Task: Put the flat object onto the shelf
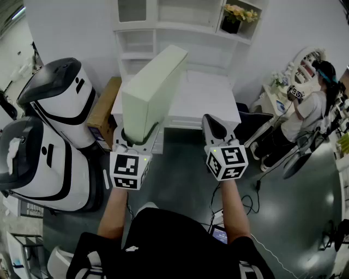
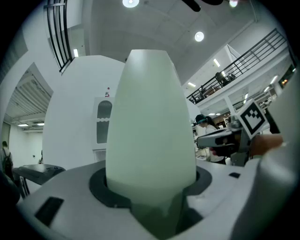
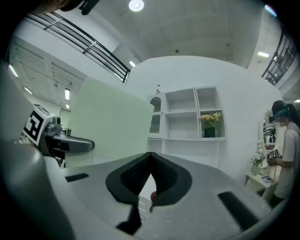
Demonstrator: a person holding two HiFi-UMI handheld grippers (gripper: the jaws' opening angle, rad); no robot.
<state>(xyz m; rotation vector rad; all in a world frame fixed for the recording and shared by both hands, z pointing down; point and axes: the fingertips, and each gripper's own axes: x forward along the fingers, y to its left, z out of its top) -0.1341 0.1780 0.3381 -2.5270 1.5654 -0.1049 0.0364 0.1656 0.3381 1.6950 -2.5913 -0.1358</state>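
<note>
Panel (image 1: 151, 92) first: I am holding this pale green slab by its lower end in the left gripper (image 1: 132, 140), and it is rising out of the grip, leaning away from me and to the right. Its top edge is showing in front of the white shelf (image 1: 203, 97). I cannot tell whether that far end is touching the shelf or stopping short of it. In the left gripper view the fingers (image 2: 101, 188) are pressing on the slab's two faces, kept fairly wide apart by its thickness, and it is filling the middle of that view. The right gripper (image 1: 214, 126) is hovering just beside the left one, pointing toward the shelf. Its fingers (image 3: 136, 176) are meeting at the tips and carrying nothing. From that side I am seeing the panel as a broad green face on the left, with the shelf's open compartments beyond it. Yellow flowers (image 1: 241, 13) in a dark pot (image 1: 231, 25) are standing in the upper right compartment. A brown box (image 1: 103, 111) is leaning at the shelf's left side, next to two white-and-black bags (image 1: 57, 109) on the grey floor (image 1: 180, 180). A person (image 1: 308, 117) is standing well off to the right.
</note>
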